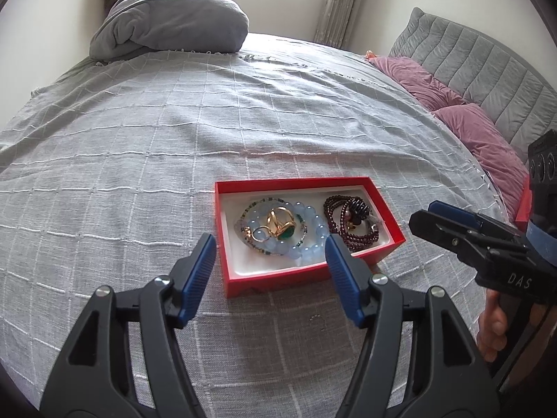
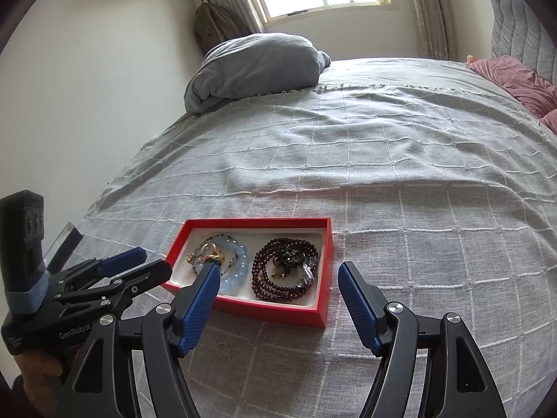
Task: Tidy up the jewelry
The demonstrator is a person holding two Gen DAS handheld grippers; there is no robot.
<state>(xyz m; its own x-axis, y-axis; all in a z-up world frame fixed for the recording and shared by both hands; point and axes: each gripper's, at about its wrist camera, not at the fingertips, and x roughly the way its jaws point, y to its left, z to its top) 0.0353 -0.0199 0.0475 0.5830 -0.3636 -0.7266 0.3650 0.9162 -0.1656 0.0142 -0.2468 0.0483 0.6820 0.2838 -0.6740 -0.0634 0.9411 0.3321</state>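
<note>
I am holding my left gripper [image 1: 268,261] over the bed [image 1: 139,160], its fingers [image 1: 200,261] spread wide and grasping nothing, at the near left corner of the red box [image 1: 222,244]. The box is sitting on the bedspread with its long axis running left to right across both views, slightly skewed so its right end lies a little nearer to me in the left wrist view. It has no lid on and is facing up.

Inside, from the left: a pale blue bead bracelet [image 1: 306,214] is lying flat with gold rings [image 1: 278,224] and a thin beaded strand piled on it; to the right a dark red bead string [image 1: 351,223] is lying coiled in loops with a clear charm on it.

My right gripper [image 2: 278,285] is hovering at the near edge of the box, fingers [image 2: 203,296] likewise released and empty, the left one overlapping the blue bracelet in view; I cannot tell whether it is touching.

I am judging the risks so: the pieces are lying tangled together, so closing on one ring could drag the thin strand or the bracelet out with it. The rings are small and smooth and could slip from the pads onto the soft bedspread. The box is light on a yielding bed, so a nudge from either gripper could tip or slide it.
</note>
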